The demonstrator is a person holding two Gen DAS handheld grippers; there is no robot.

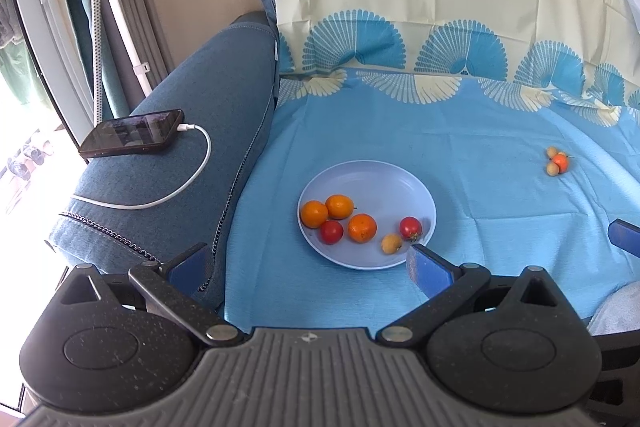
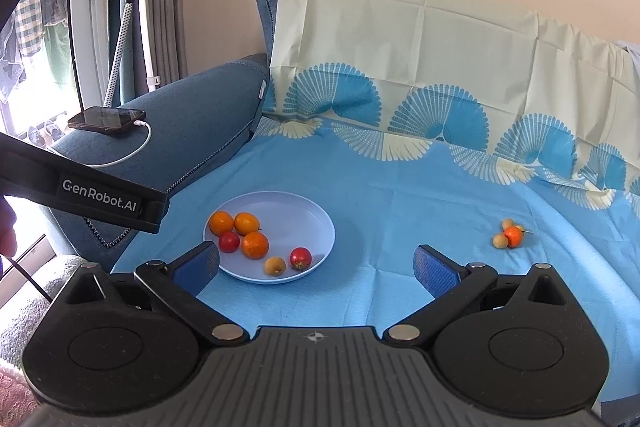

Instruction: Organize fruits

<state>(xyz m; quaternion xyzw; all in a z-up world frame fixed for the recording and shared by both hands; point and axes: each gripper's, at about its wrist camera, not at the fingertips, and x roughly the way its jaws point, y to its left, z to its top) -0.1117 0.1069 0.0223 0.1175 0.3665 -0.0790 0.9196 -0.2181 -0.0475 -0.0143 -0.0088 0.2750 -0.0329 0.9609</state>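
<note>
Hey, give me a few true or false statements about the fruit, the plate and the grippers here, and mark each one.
1. The plate holds six fruits. True.
2. A small fruit cluster lies on the cloth, apart from the plate. True.
3. The right gripper grips an orange. False: its jaws are open and empty.
4. The phone sits on the plate. False: it lies on the sofa armrest, plugged into a white cable.
5. The left gripper is open. True.
</note>
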